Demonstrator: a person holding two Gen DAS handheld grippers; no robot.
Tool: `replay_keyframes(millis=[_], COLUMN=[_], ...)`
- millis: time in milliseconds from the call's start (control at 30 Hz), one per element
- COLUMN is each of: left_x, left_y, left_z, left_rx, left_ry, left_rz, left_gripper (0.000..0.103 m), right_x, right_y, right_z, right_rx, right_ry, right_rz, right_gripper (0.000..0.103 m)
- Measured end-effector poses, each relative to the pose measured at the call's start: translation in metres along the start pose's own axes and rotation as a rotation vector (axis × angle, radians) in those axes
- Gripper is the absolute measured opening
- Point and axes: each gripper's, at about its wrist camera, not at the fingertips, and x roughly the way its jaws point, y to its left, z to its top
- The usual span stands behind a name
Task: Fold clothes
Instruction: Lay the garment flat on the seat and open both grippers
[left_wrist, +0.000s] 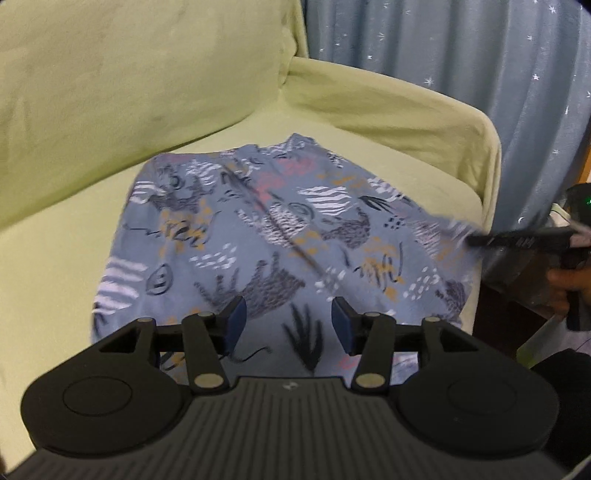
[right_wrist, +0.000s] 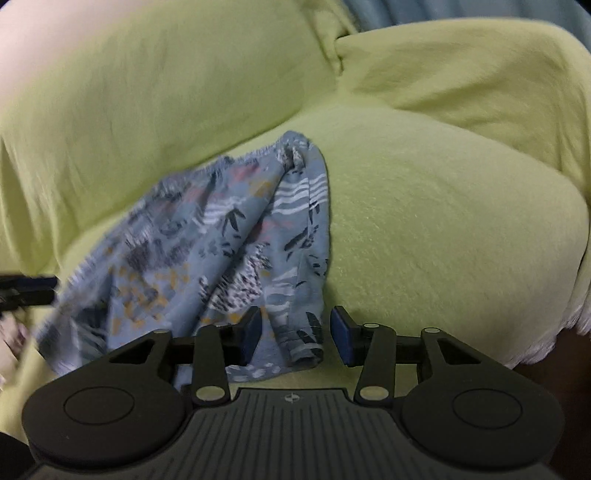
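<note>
A blue garment (left_wrist: 266, 236) printed with animals and stripes lies spread on the seat of a yellow-green sofa (left_wrist: 66, 236). My left gripper (left_wrist: 289, 326) hangs open just above the garment's near edge, with flat cloth under its jaws and nothing between them. In the left wrist view my right gripper (left_wrist: 476, 240) reaches in from the right to the garment's right corner, held by a hand (left_wrist: 563, 290). In the right wrist view the right gripper (right_wrist: 296, 330) is open, and a bunched fold of the garment (right_wrist: 221, 240) lies between the blue pads (right_wrist: 341, 332), which stand apart from it.
The sofa's backrest (left_wrist: 110, 92) rises behind the garment and an armrest (left_wrist: 388, 110) closes the far right side. A blue curtain (left_wrist: 480, 48) with small stars hangs behind. Bare seat cushion (right_wrist: 443, 229) extends to the right of the garment.
</note>
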Motion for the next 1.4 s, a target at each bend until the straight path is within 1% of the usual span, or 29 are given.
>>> replay_keyframes(millis=[33,100,133,200,233,267,300,333,433,500,600,633,700,800,867,900,933,1000,1067,1200,1267,1333,1367,1400], left_x=[-0.004,-0.01,-0.012,-0.013,-0.015,-0.016,-0.018,-0.02,-0.026,-0.03,-0.031,-0.03,-0.03,-0.027,-0.028,-0.028,-0.029,-0.031,-0.035,-0.053,-0.062,-0.068,-0.069,-0.071], left_y=[0.003,0.015,0.02,0.029,0.034,0.039,0.045,0.053,0.074,0.089,0.103,0.107,0.117,0.127,0.13,0.131,0.131,0.135,0.136,0.139,0.144,0.15,0.152,0.154], left_z=[-0.001,-0.006,-0.008,-0.011,-0.014,-0.016,-0.019,-0.021,-0.029,-0.036,-0.045,-0.047,-0.053,-0.059,-0.061,-0.062,-0.061,-0.059,-0.058,-0.056,-0.055,-0.055,-0.055,-0.055], left_rx=[-0.002,-0.024,-0.037,-0.046,-0.044,-0.041,-0.043,-0.048,-0.066,-0.089,-0.099,-0.109,-0.143,-0.184,-0.178,-0.169,-0.164,-0.169,-0.157,-0.122,-0.125,-0.142,-0.137,-0.12], left_ry=[-0.001,0.002,0.005,0.015,0.02,0.026,0.034,0.04,0.056,0.068,0.09,0.093,0.097,0.107,0.107,0.108,0.111,0.124,0.124,0.103,0.099,0.101,0.105,0.113], left_rz=[0.008,0.024,0.028,0.047,0.061,0.076,0.087,0.1,0.139,0.156,0.177,0.179,0.16,0.11,0.086,0.074,0.06,0.012,-0.008,0.017,0.017,-0.009,0.001,0.03], left_gripper=[0.046,0.046,0.046,0.047,0.048,0.05,0.052,0.053,0.054,0.054,0.054,0.054,0.054,0.053,0.049,0.039,0.033,0.0,0.0,0.0,0.0,0.0,0.0,0.0], right_x=[-0.002,-0.019,-0.024,-0.034,-0.034,-0.033,-0.032,-0.034,-0.049,-0.055,-0.06,-0.058,-0.054,-0.046,-0.041,-0.039,-0.037,-0.033,-0.029,-0.013,-0.003,0.007,0.013,0.019], right_y=[-0.003,-0.017,-0.026,-0.049,-0.059,-0.067,-0.073,-0.076,-0.076,-0.069,-0.043,-0.03,-0.007,0.031,0.057,0.071,0.085,0.115,0.146,0.209,0.241,0.275,0.288,0.302], right_z=[0.0,0.001,0.001,-0.002,-0.004,-0.005,-0.006,-0.005,-0.001,0.005,0.014,0.017,0.021,0.024,0.026,0.027,0.029,0.032,0.034,0.034,0.028,0.017,0.011,0.005], right_rx=[-0.003,0.056,0.099,0.187,0.217,0.243,0.269,0.286,0.308,0.301,0.249,0.226,0.19,0.14,0.106,0.084,0.06,0.002,-0.067,-0.209,-0.304,-0.404,-0.441,-0.478], right_ry=[-0.011,-0.082,-0.102,-0.107,-0.087,-0.063,-0.043,-0.039,-0.077,-0.092,-0.115,-0.117,-0.114,-0.1,-0.088,-0.081,-0.074,-0.064,-0.056,-0.03,-0.004,0.024,0.04,0.057], right_rz=[-0.018,-0.052,-0.068,-0.11,-0.123,-0.128,-0.128,-0.136,-0.194,-0.176,-0.117,-0.089,-0.036,0.037,0.084,0.101,0.119,0.154,0.183,0.232,0.237,0.249,0.261,0.274], right_gripper=[0.002,0.002,0.002,0.002,0.003,0.006,0.016,0.023,0.025,0.026,0.03,0.035,0.041,0.041,0.041,0.041,0.041,0.041,0.042,0.043,0.045,0.046,0.047,0.048])
